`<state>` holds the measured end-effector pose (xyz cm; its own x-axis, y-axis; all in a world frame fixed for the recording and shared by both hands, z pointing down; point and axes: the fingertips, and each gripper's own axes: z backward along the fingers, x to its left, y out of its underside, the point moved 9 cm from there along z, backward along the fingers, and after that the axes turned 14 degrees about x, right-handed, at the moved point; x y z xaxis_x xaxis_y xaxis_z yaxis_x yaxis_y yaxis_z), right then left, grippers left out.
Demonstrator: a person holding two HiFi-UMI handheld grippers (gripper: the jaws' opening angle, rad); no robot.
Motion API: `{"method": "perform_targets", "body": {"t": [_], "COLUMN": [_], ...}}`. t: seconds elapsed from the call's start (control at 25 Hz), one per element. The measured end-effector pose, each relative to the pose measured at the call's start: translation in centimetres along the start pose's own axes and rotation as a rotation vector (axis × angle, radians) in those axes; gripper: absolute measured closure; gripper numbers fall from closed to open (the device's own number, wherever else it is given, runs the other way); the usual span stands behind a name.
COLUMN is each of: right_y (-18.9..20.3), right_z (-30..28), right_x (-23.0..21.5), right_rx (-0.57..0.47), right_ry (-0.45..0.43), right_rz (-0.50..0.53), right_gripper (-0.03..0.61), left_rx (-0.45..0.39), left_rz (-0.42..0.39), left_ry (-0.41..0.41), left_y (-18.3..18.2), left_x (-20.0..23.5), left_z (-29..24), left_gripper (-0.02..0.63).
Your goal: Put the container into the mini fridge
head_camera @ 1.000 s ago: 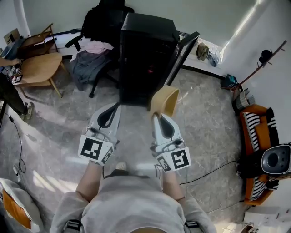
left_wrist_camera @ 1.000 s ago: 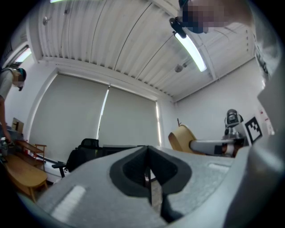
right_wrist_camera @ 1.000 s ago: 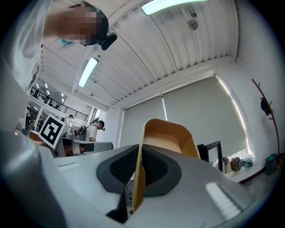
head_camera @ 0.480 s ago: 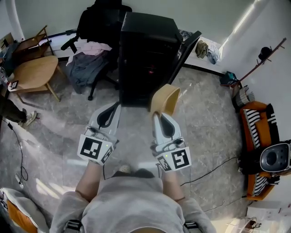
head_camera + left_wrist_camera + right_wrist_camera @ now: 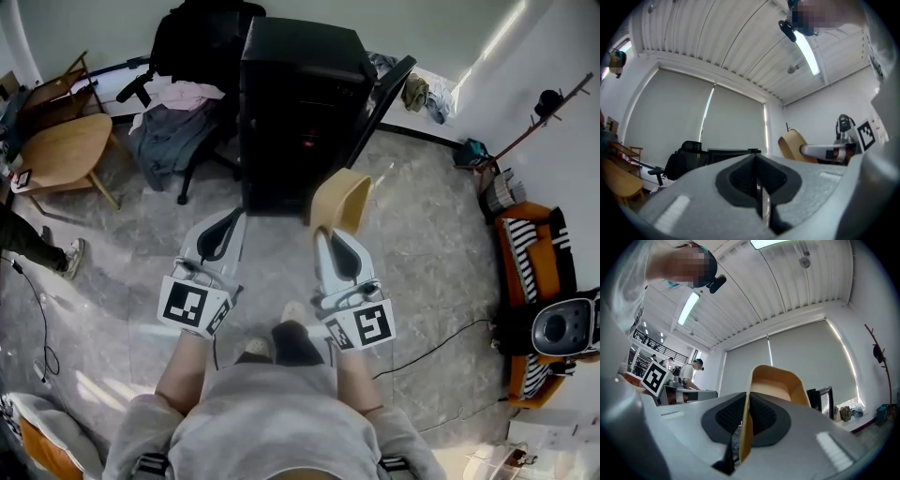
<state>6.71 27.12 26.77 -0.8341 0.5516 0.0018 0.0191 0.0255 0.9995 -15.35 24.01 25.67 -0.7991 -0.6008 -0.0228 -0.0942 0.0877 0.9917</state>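
Observation:
The tan container [image 5: 340, 202] hangs in the air, with my right gripper [image 5: 330, 234] shut on its rim; its open side shows in the right gripper view as a tan container [image 5: 776, 392] held by one wall. The black mini fridge [image 5: 300, 103] stands on the floor just ahead, its door [image 5: 380, 94] swung open to the right. My left gripper [image 5: 228, 225] is shut with nothing in it, level with the right one and pointing at the fridge front. The left gripper view shows the fridge top [image 5: 731, 151] and the container [image 5: 790, 143] to the right.
A black office chair [image 5: 183, 103] draped with clothes stands left of the fridge. A wooden side table [image 5: 61, 155] sits further left. An orange striped seat [image 5: 530, 253] and a round appliance [image 5: 562, 328] are on the right. A cable [image 5: 441, 347] runs over the floor.
The fridge sits slightly larger and lower in the head view, so I have come a little closer. A foot now shows between the grippers. Both grippers keep their hold and pose.

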Motion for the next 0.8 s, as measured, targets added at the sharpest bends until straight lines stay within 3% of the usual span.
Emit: {"method": "perform_targets", "body": {"t": [0.8], "right_y": [-0.3], "right_z": [-7.9], "right_x": [-12.7], "right_rx": [0.001], "right_ry": [-0.109], "right_rz": [0.009], "right_gripper": [0.56], "left_rx": [-0.007], "left_rz": [0.011], "left_ry": [-0.108], "left_y": [-1.9], "left_x": [1.9], "left_z": [-12.4], "left_gripper": [0.612]}}
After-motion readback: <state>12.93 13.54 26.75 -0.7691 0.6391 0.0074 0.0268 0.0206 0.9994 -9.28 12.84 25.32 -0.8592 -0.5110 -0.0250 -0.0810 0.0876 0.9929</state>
